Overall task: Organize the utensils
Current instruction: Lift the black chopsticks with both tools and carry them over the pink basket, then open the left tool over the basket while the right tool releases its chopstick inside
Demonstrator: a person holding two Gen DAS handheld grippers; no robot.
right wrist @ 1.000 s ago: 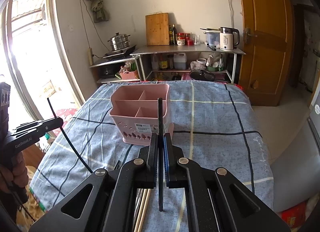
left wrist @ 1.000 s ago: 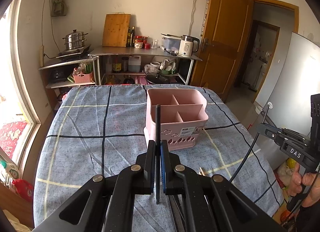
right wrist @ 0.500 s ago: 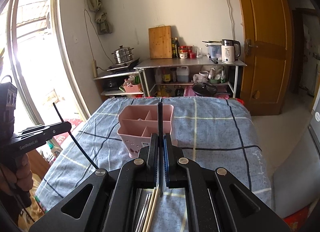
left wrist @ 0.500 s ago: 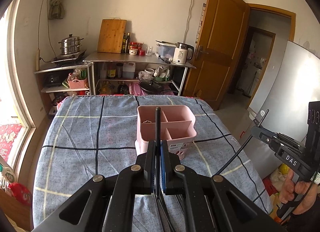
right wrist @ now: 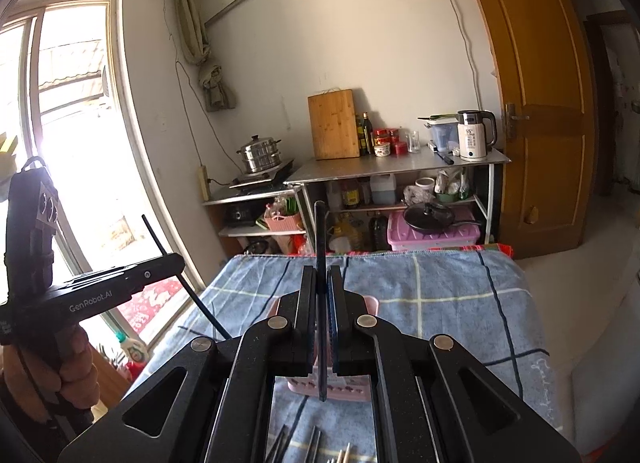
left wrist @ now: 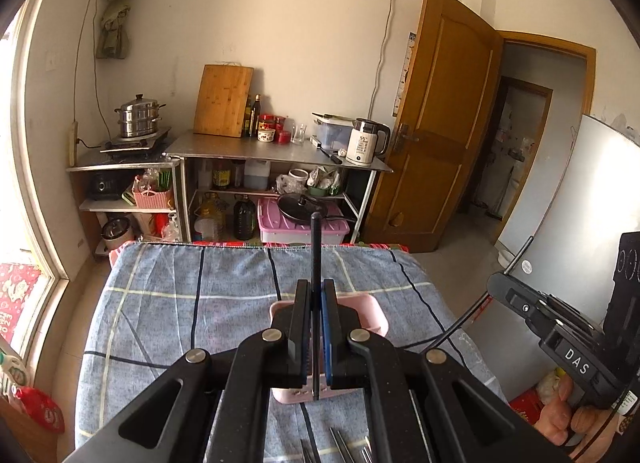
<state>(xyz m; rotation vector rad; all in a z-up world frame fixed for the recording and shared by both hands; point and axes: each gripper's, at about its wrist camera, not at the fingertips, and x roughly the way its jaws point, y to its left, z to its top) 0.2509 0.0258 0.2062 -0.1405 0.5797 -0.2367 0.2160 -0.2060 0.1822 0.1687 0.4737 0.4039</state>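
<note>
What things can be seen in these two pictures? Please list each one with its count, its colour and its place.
utensil holder: one, pink, on the table, mostly hidden behind the grippers
chopsticks: two, black, one clamped in each gripper
loose utensils: several, metal and wood-coloured, on the cloth at the near edge
tablecloth: one, blue with checks, over the table
cutting board: one, wooden, leaning on the wall
kettle: one, white, on the metal shelf
steamer pot: one, steel, on the stove
door: one, brown, open
left gripper: black, shut on a chopstick
right gripper: black, shut on a chopstick
</note>
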